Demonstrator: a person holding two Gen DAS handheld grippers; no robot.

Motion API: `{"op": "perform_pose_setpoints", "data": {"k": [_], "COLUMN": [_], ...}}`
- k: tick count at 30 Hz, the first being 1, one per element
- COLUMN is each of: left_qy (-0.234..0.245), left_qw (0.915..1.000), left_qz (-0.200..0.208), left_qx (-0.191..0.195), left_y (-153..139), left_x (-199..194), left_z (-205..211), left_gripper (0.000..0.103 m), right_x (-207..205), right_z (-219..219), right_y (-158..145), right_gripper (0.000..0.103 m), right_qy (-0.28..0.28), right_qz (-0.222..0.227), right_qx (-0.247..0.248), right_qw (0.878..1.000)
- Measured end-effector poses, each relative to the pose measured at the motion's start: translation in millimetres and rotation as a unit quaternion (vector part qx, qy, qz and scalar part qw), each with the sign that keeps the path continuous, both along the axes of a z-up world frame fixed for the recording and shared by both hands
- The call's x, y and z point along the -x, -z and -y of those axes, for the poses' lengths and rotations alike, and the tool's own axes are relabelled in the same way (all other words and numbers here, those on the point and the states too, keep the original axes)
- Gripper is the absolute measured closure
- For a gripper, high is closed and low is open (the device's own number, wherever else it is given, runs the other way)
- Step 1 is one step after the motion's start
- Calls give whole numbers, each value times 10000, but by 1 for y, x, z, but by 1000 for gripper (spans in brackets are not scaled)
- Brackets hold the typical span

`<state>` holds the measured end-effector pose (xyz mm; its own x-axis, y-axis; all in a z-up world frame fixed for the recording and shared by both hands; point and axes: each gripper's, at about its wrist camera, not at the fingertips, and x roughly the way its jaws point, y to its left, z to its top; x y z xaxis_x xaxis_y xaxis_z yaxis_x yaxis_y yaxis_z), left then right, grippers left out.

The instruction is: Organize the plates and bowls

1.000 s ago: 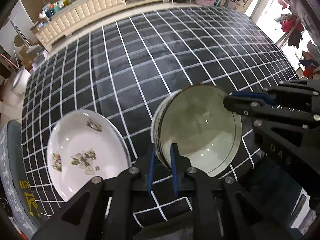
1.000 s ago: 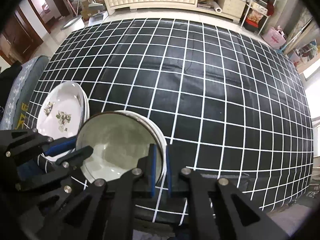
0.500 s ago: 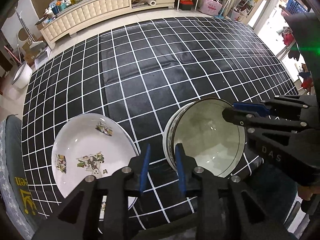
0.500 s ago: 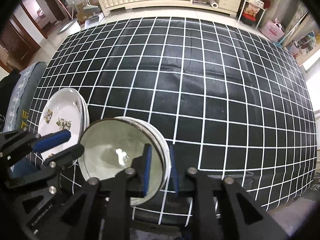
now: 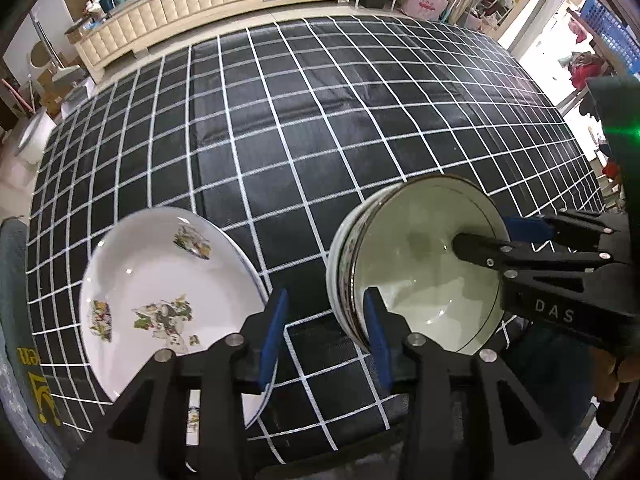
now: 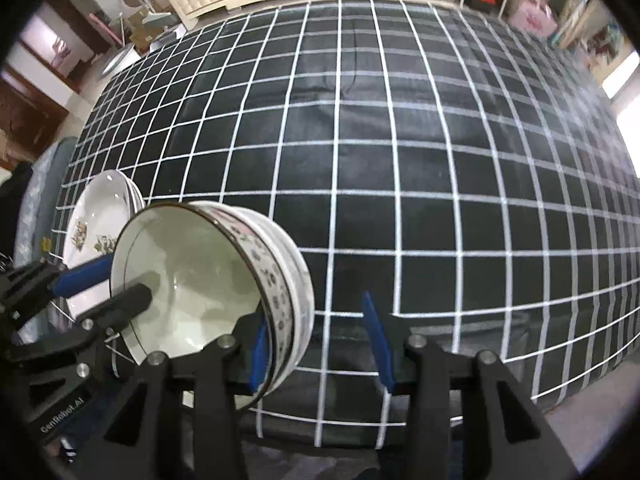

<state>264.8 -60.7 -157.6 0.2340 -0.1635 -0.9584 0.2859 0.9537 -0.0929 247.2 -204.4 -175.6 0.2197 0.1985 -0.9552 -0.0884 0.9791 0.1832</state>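
A stack of nested bowls (image 5: 424, 272) (image 6: 188, 280) with flowered outer walls rests on the black grid tablecloth (image 5: 320, 120). Just left of it lie stacked white plates (image 5: 152, 276) (image 6: 96, 216) with flower prints. My left gripper (image 5: 324, 336) straddles the bowls' left rim, one pad inside and one outside. Its jaws are opening and the pads do not press on the rim. My right gripper (image 6: 318, 348) straddles the opposite rim. Its jaws are also opening: the inner pad sits by the wall and the outer pad stands well clear.
The table's front edge runs just under both grippers. A cream sideboard (image 5: 180, 12) and a pink bag (image 5: 430, 2) stand beyond the far edge. A grey cushioned seat (image 5: 12, 280) is at the left. A hand (image 5: 608, 372) holds the right gripper.
Both grippers, shut on the bowl stack's rim a second ago, have spread their jaws and let go. The right gripper has sunk a little closer to the bowls.
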Motion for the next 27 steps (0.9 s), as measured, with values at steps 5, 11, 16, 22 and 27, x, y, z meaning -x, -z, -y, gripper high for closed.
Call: {"op": "perform_pose_setpoints", "data": {"k": [5, 11, 16, 22, 27], "left_qy": [-2, 100, 55, 104, 38], "left_qw": [9996, 9988, 9979, 9962, 9914], "left_qz": [-222, -373, -492, -531, -762], "left_qx": [156, 287, 419, 683, 1060], "left_y": [13, 24, 34, 40, 51], "left_x": [-3, -5, -8, -7, -12], "left_z": [-1, 4, 8, -2, -8], "left_gripper": [62, 59, 56, 52, 51], "right_x": [5, 5, 2, 5, 5], "right_z": [-1, -1, 4, 10, 16], "right_y": [3, 10, 15, 21, 27], "right_gripper": [50, 43, 34, 28, 28], "right_qy": [42, 89, 156, 235, 302], "right_qz": [-91, -143, -165, -49, -67], "right_qx": [-110, -346, -500, -705, -1017], "right_qw": [9999, 9993, 9985, 9972, 9943]}}
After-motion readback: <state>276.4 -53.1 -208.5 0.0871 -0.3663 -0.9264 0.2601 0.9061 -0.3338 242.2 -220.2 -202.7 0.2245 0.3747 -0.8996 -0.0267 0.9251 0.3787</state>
